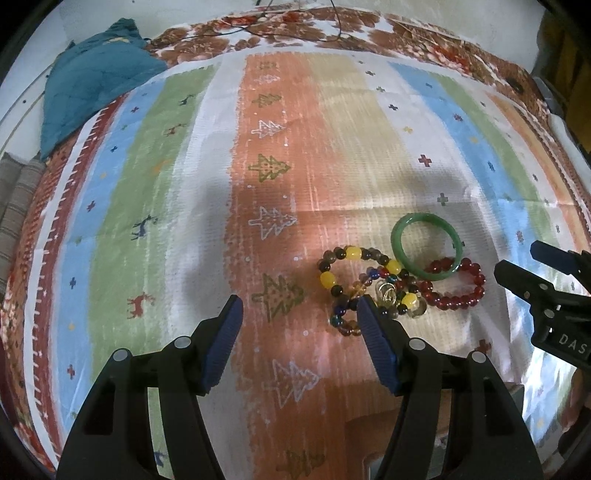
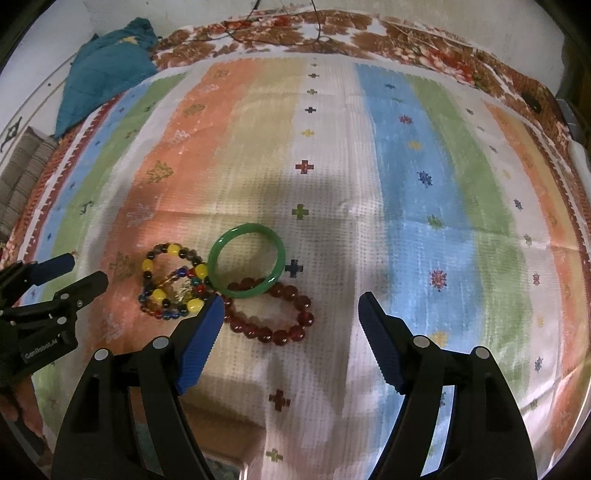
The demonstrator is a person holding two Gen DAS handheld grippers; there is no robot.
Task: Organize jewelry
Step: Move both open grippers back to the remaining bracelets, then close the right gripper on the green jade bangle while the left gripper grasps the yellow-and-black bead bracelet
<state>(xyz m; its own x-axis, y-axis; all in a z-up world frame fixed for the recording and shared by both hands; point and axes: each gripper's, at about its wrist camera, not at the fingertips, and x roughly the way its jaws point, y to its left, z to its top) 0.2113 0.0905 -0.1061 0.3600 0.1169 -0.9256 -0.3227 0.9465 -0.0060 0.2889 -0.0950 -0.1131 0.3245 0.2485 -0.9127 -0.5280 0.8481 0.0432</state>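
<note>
Several bracelets lie bunched on the striped cloth [image 1: 177, 184]. A green bangle [image 1: 436, 275] [image 2: 281, 254] leans on a red bead bracelet [image 1: 461, 297] [image 2: 266, 334]. Left of them, a dark bracelet with yellow beads [image 1: 352, 253] [image 2: 171, 249] tangles with a multicoloured bead bracelet [image 1: 347, 326] and a gold charm [image 1: 388, 293]. My left gripper [image 1: 298, 301] [image 2: 86, 269] is open and empty, its right finger just above the tangle's near edge. My right gripper [image 2: 291, 299] [image 1: 517, 258] is open above the red bracelet, its pads not touching it.
A crumpled teal cloth [image 1: 96, 85] [image 2: 107, 74] lies at the back left corner. A floral cover [image 2: 424, 40] with a thin dark cable [image 1: 338, 26] shows beyond the striped cloth. A grey striped cushion [image 2: 22, 173] sits off the left edge. The cloth's near edge [image 2: 221, 428] drops away below the grippers.
</note>
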